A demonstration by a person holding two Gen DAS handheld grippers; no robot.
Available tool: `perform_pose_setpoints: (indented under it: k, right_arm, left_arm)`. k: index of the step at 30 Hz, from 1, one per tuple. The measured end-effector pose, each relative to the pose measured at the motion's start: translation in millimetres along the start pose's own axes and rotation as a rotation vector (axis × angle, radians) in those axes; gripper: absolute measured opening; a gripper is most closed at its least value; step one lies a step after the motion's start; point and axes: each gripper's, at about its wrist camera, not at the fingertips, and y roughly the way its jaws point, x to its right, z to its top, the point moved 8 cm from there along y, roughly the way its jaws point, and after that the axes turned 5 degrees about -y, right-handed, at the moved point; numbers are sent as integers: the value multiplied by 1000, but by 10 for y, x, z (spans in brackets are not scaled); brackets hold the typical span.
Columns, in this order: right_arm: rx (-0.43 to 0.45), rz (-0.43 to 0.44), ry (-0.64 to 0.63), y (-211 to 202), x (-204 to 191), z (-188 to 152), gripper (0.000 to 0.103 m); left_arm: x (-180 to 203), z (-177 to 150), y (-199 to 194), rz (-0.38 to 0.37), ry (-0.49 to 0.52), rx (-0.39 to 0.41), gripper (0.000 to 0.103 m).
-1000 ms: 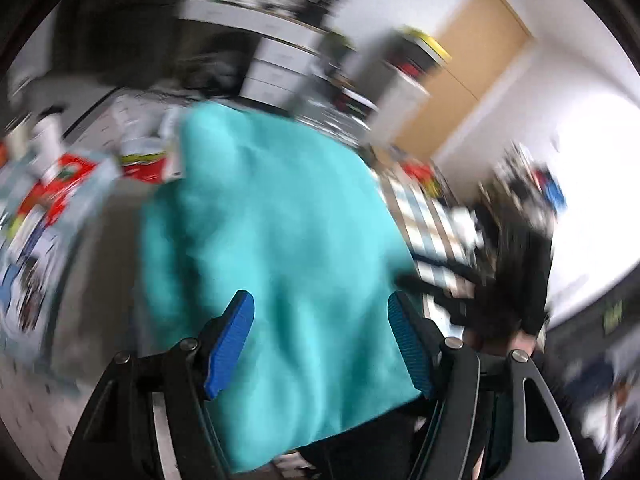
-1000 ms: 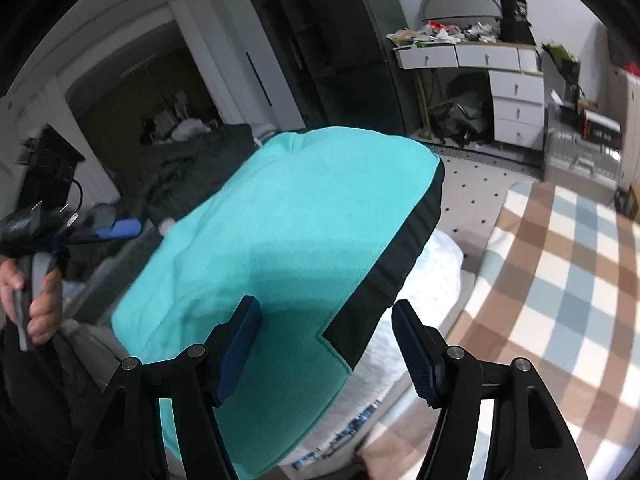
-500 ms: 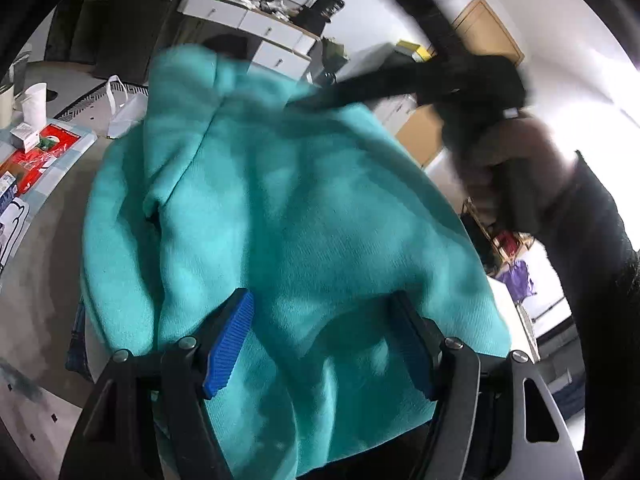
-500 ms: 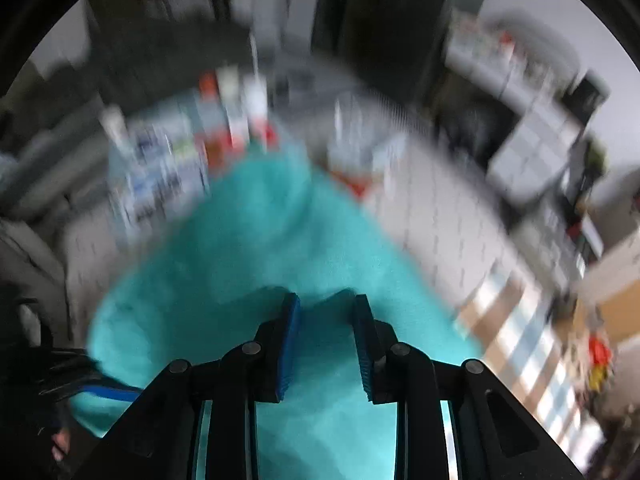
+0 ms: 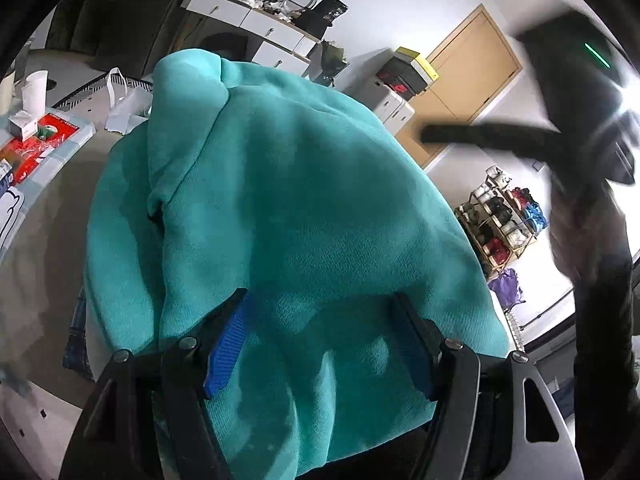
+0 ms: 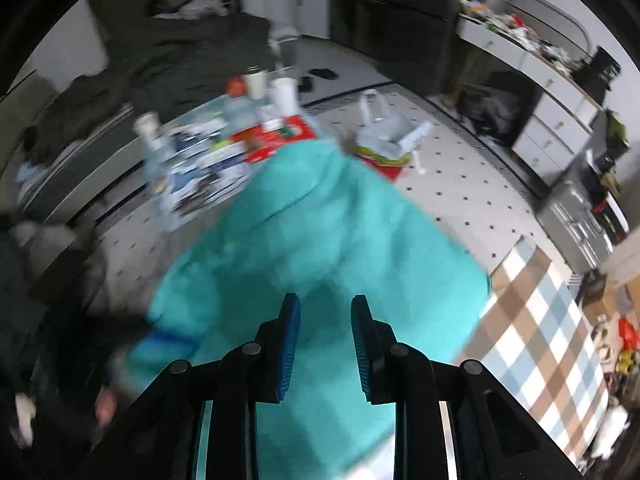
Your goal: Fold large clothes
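A large teal fleece garment (image 5: 280, 208) lies bunched in a mound and fills the left wrist view. My left gripper (image 5: 324, 340) is open, its blue pads spread wide, with the cloth lying between and over the fingers. In the right wrist view the same garment (image 6: 320, 248) lies below, blurred. My right gripper (image 6: 325, 344) hovers above it with its pads a narrow gap apart and nothing held. The right gripper's dark body also shows, blurred, at the upper right of the left wrist view (image 5: 560, 128).
A low table (image 6: 208, 160) with boxes, cups and bottles stands beyond the garment. A checked blanket (image 6: 540, 320) lies to the right. White drawers (image 5: 248, 20), a wooden door (image 5: 472, 80) and a shelf rack (image 5: 500, 216) line the room. The floor is dotted tile.
The right gripper narrowed from wide open, swung over the garment and lifted away. The left gripper stayed open and moved in close to the cloth. The garment settled into a mound.
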Motion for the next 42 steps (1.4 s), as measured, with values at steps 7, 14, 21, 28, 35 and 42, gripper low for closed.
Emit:
perform_pose_setpoints:
  k: [7, 14, 21, 28, 35, 42]
  right_arm:
    - [-21, 213, 2, 147, -520, -954, 29]
    - [281, 296, 190, 184, -327, -1132, 26]
    - [650, 108, 259, -523, -337, -1660, 69]
    - [870, -103, 261, -1050, -595, -2203, 103]
    - [977, -231, 219, -1464, -777, -2509, 103]
    - [990, -245, 247, -1513, -860, -2703, 103]
  left_arm:
    - [19, 1, 187, 77, 8, -20, 64]
    - [137, 81, 184, 195, -32, 7, 65]
    - [704, -184, -243, 424, 57, 185, 65]
    - [1240, -574, -776, 584, 198, 529, 88]
    - [1402, -754, -971, 611, 202, 679, 102]
    - [1450, -873, -895, 588, 210, 697, 102]
